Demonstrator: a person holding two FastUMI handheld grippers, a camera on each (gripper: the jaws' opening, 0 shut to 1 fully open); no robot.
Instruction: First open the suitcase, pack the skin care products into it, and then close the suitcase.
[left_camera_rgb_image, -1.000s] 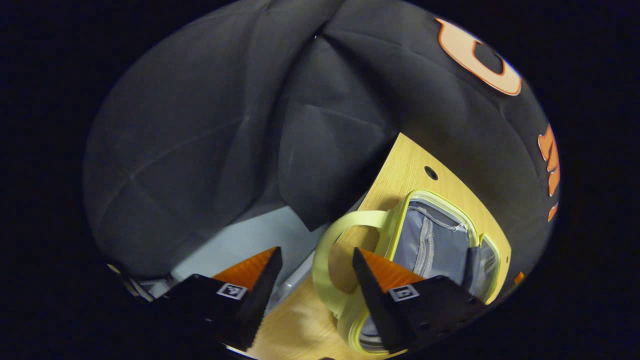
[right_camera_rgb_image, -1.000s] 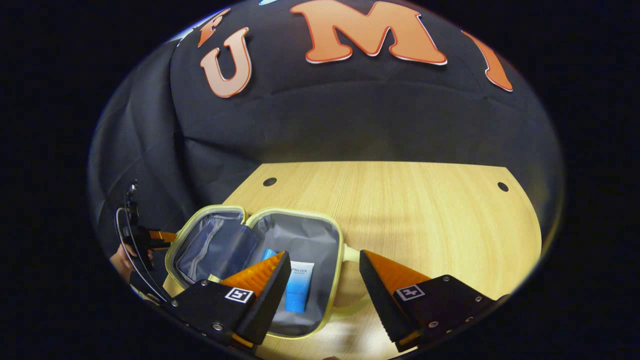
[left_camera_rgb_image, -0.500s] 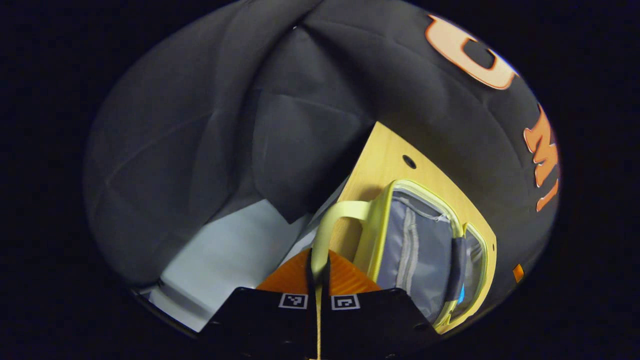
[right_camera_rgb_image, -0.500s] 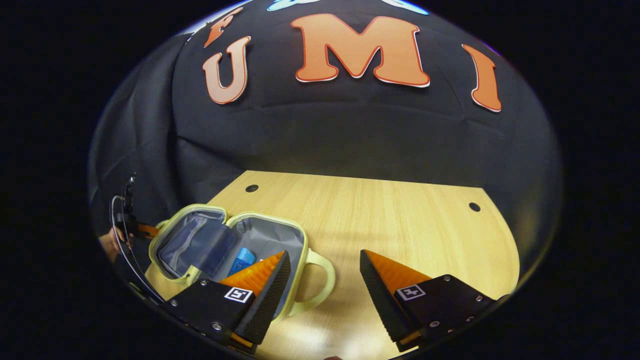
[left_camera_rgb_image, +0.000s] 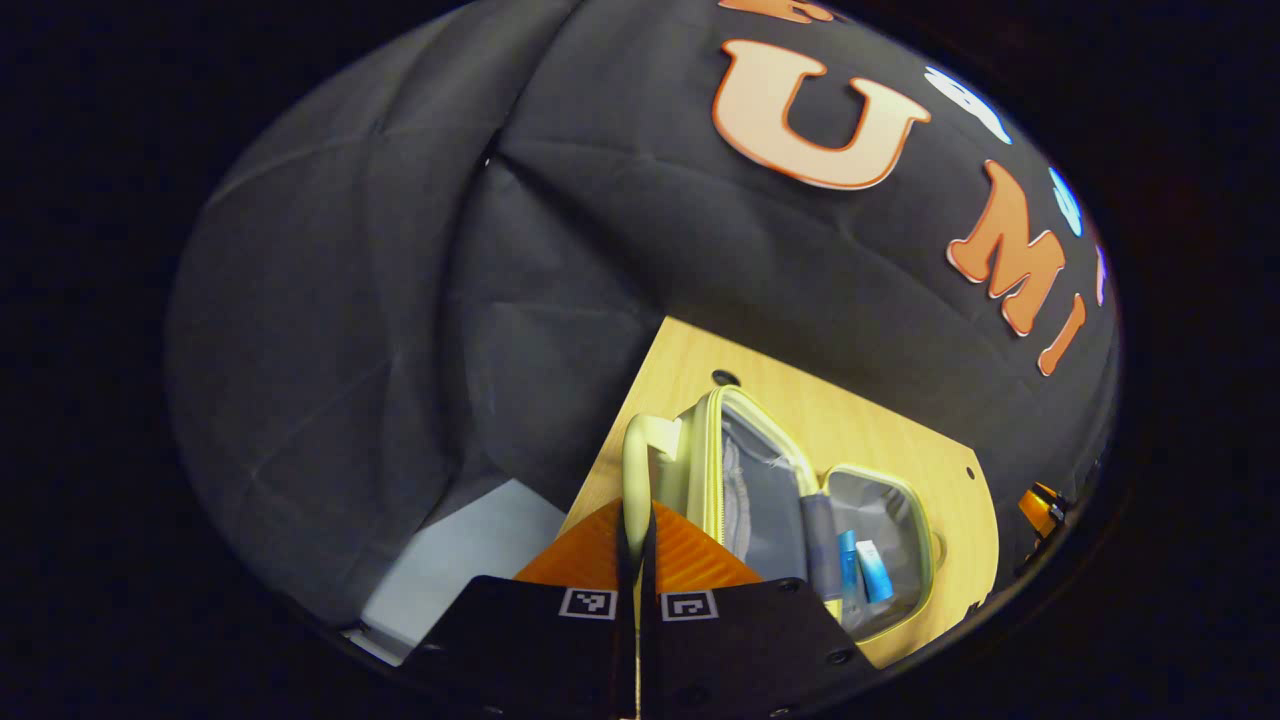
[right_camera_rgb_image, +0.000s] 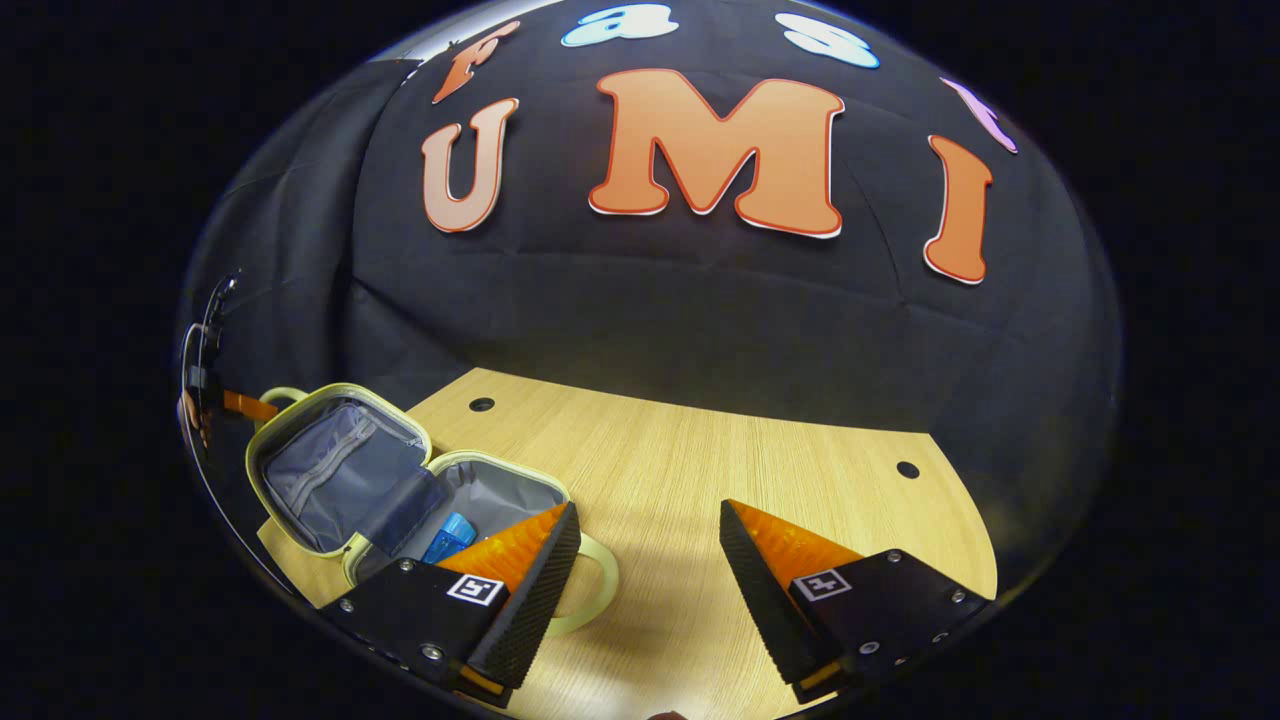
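A small yellow-green suitcase (right_camera_rgb_image: 335, 470) lies open on the wooden table (right_camera_rgb_image: 760, 470), grey lining showing. In the left gripper view my left gripper (left_camera_rgb_image: 637, 520) is shut on the lid's loop handle (left_camera_rgb_image: 636, 455), and the lid (left_camera_rgb_image: 745, 480) stands tilted up from the table. Blue and white skin care tubes (left_camera_rgb_image: 862, 568) lie in the base half. The right gripper view has a blue tube (right_camera_rgb_image: 450, 535) in the base (right_camera_rgb_image: 500, 492), partly behind my finger. My right gripper (right_camera_rgb_image: 650, 520) hangs open over the table, right of the suitcase, holding nothing.
The base's own handle (right_camera_rgb_image: 595, 590) sticks out toward my right gripper. The table has small round holes (right_camera_rgb_image: 907, 469) near its back edge. Off the table's left edge the pale floor (left_camera_rgb_image: 470, 545) shows below. Black cloth walls close in behind.
My left gripper shut on the lid handle and has raised the lid off the table. My right gripper has drawn back to the right, away from the suitcase, still open.
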